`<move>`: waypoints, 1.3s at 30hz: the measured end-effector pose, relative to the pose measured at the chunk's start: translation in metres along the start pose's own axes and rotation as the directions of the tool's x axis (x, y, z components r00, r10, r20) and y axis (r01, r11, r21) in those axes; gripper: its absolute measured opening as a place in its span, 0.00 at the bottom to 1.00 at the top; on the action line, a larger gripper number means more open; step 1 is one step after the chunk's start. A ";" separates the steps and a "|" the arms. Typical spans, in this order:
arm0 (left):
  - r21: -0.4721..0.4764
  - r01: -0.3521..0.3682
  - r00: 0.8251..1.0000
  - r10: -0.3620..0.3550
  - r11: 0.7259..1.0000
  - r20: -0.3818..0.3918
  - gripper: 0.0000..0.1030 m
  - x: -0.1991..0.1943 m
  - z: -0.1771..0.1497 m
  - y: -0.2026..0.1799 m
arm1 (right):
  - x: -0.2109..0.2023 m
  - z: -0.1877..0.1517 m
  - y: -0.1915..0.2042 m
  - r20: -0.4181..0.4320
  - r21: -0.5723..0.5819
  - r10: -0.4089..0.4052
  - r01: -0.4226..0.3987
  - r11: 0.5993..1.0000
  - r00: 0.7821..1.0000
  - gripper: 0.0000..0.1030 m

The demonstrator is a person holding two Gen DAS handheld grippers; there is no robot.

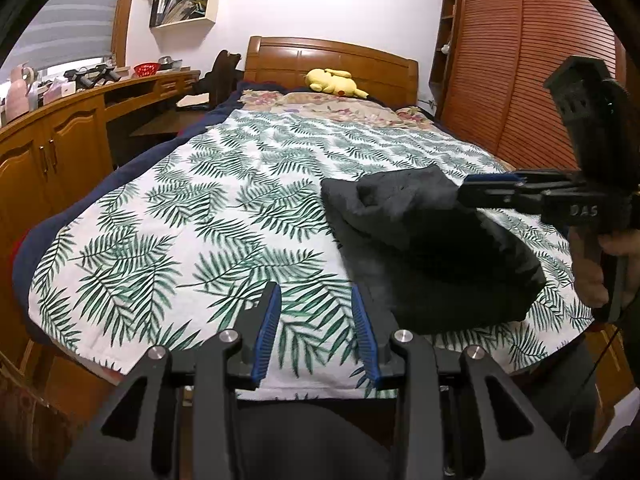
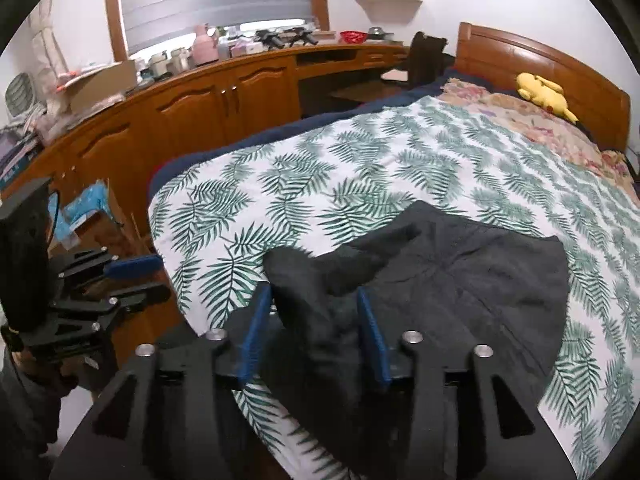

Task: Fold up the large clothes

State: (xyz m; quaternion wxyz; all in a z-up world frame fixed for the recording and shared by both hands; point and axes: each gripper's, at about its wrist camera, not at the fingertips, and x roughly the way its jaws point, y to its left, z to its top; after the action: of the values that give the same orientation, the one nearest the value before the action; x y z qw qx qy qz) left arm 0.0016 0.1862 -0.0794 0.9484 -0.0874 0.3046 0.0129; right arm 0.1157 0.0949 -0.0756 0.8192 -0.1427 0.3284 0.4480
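A dark grey garment (image 2: 460, 280) lies on a white bed sheet (image 1: 224, 216) patterned with green fern leaves. The claw pads (image 1: 269, 332) are blue on black. A yellow plush toy (image 1: 334, 81) rests by the orange-brown headboard (image 1: 332, 60).

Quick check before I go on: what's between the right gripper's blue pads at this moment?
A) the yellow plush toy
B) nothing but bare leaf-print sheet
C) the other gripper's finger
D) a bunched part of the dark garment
D: in the right wrist view a bunched part of the dark garment lies between the open pads of the right gripper, over the leaf-print sheet.
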 end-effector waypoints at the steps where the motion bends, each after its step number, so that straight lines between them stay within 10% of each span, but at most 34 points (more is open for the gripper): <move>1: 0.003 0.004 1.000 -0.004 1.000 0.002 0.34 0.000 0.002 -0.003 | -0.007 -0.001 -0.003 0.008 0.002 -0.009 0.009 1.000 1.000 0.48; 11: 0.046 0.066 0.997 -0.068 0.997 0.040 0.34 0.005 0.028 -0.037 | -0.041 -0.048 -0.062 -0.025 0.050 -0.179 0.180 0.982 0.984 0.48; 19: 0.071 0.100 0.994 -0.103 0.992 0.031 0.34 0.017 0.038 -0.059 | -0.020 -0.110 -0.066 -0.070 0.152 -0.091 0.100 0.983 0.993 0.48; 39: 0.109 0.105 0.993 -0.098 0.989 -0.067 0.34 0.057 0.015 -0.073 | -0.027 -0.111 -0.062 -0.036 0.176 -0.091 0.096 0.980 0.995 0.51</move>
State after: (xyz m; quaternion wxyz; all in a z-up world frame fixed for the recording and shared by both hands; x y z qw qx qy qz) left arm 0.0626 0.1151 -0.0886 0.9413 -0.0498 0.3292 -0.0550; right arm 0.1109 -0.0158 -0.1441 0.8441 -0.0905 0.3713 0.3760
